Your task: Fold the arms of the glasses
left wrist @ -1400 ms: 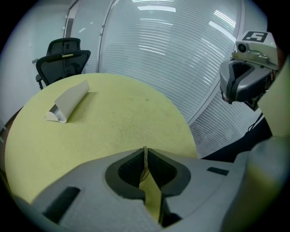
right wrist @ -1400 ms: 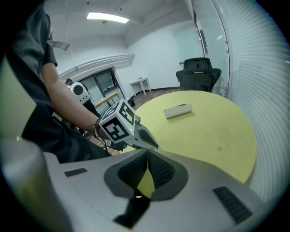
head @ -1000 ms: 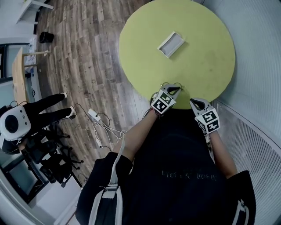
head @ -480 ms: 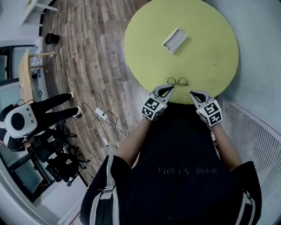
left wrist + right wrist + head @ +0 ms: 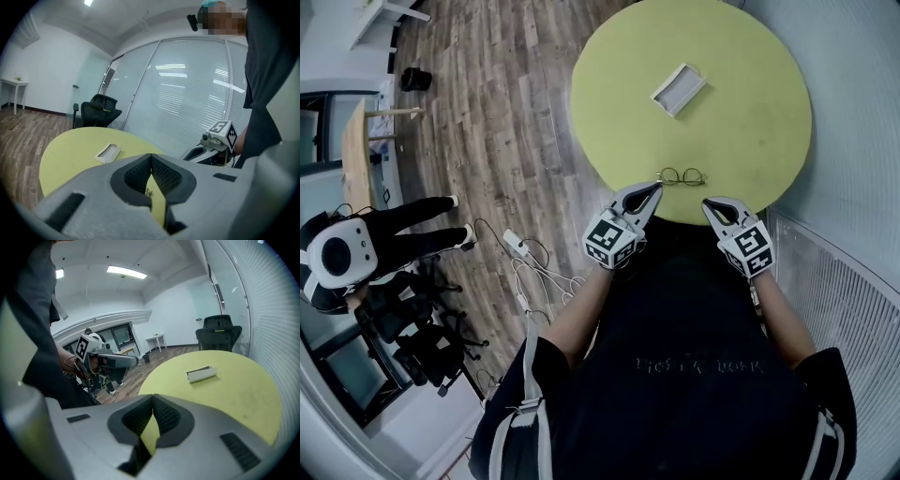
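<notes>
A pair of thin-rimmed glasses [image 5: 680, 175] lies on the round yellow-green table [image 5: 741, 131], close to its near edge; I cannot tell how the arms stand. My left gripper [image 5: 652, 190] hovers just short of the table edge, left of the glasses, shut and empty. The right gripper [image 5: 711, 205] sits off the edge to the glasses' right, also shut on nothing. In the left gripper view the glasses [image 5: 148, 192] peek through the slit under the closed jaws, and the right gripper [image 5: 206, 152] shows beyond. The left gripper [image 5: 117, 361] appears in the right gripper view.
A white open case [image 5: 679, 89] rests mid-table, also seen as the case [image 5: 202, 373]. A glass wall with blinds [image 5: 853, 187] runs along the right. Cables and a power strip [image 5: 520, 248] lie on the wood floor; another person [image 5: 384, 244] is at the left.
The left gripper, which was at the glasses a second ago, has pulled back off the table edge. The glasses now lie free on the table. The right gripper barely moved.
</notes>
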### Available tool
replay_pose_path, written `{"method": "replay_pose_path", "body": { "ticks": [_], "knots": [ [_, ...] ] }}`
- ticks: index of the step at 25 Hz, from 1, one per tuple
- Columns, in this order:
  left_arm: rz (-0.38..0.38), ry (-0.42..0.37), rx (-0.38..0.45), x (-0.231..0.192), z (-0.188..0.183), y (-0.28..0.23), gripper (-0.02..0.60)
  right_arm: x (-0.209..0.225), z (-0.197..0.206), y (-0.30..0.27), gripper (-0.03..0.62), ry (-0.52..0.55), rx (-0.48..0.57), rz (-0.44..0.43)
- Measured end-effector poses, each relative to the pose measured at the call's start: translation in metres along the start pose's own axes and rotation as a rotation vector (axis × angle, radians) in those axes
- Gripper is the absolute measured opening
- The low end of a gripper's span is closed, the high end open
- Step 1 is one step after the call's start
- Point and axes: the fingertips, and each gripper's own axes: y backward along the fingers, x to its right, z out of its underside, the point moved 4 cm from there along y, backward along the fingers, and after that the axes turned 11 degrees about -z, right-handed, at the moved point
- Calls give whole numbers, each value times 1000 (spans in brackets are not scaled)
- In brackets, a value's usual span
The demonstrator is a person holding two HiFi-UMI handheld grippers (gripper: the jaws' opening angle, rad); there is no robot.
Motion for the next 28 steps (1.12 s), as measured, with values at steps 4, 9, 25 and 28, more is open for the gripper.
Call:
{"method": "replay_pose_path", "body": {
  "ticks": [4,9,25,28],
  "knots": [
    [-15,-13,18,3,-8,9,19,-8,-12,4,31,20,18,-16],
    [-3,-51,52,13,-26,20,20,-14,-34,11,31,40,61,-25],
    [-23,-80,81,16,-43,30,20,-23,-74,34,29,85,156,-35],
    [-40,-89,83,16,-42,30,20,-24,-71,32,31,105,120,-44]
  ]
}}
